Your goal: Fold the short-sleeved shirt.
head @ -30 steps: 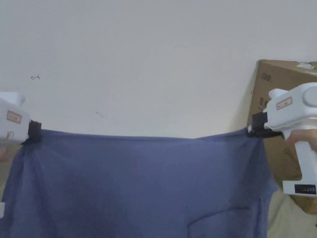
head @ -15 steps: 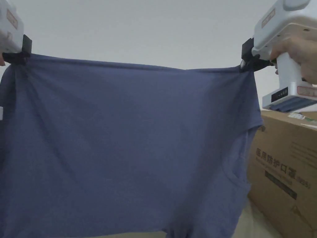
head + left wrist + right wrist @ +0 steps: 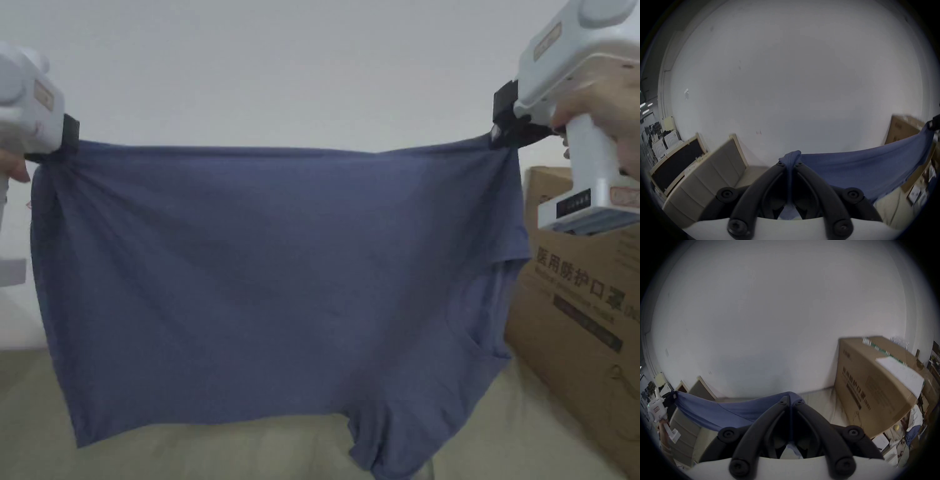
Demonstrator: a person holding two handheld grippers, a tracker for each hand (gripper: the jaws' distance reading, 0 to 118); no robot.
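A blue short-sleeved shirt hangs spread in the air before a pale wall, its top edge stretched between both grippers. My left gripper is shut on the shirt's upper left corner; the left gripper view shows cloth bunched between the closed jaws of that gripper. My right gripper is shut on the upper right corner, and the right gripper view shows fabric pinched at my right gripper. A sleeve dangles at the right, and the lower corner hangs near the beige surface.
A large cardboard box stands at the right, close behind the right gripper. A beige cloth-covered surface lies below the shirt. Framed panels lean against the wall at the left. A hand holds the right gripper.
The head camera tilted down, so the beige surface came into view. The shirt stays stretched between both shut grippers, and its whole lower edge now hangs in sight above the surface.
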